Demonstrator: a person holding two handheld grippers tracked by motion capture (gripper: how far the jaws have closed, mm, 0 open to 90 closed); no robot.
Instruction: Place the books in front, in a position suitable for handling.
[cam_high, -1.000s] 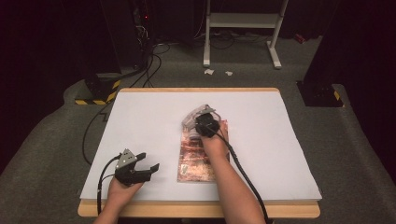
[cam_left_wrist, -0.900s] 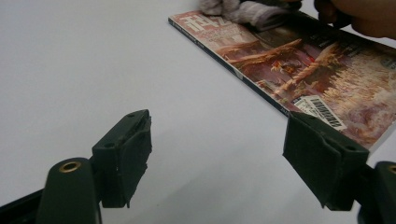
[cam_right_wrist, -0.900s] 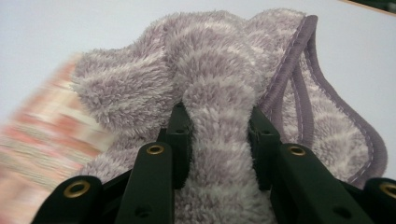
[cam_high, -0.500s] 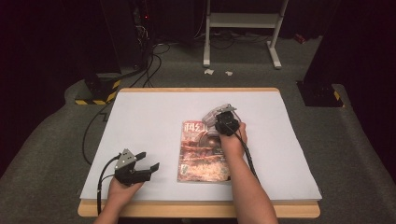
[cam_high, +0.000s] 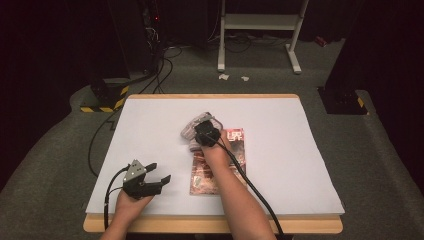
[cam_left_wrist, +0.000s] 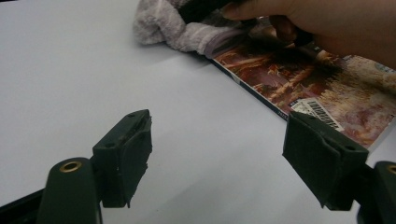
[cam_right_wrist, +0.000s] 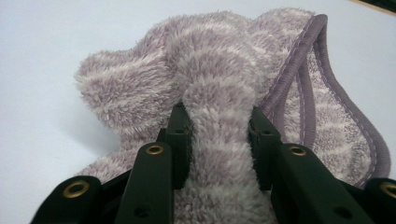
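My left gripper jaws stand apart over the white table; cloth touches the magazine.

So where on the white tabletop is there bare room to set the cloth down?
Bare room: the far strip behind the cloth, and the whole side beyond the magazine. Crowded: mid-table, where the right hand-held gripper grips the cloth.

High view: bench top evenly lit from above, bright white sheet, no glare; room beyond falls off to near black. Slightly soft overall. Short soft shadow under the left tool. Left gripper view: near black pads out of focus, magazine cover sharper, hand at top blurred. Right gripper view: towel pile crisp, dim shadow to its left, corners soft.
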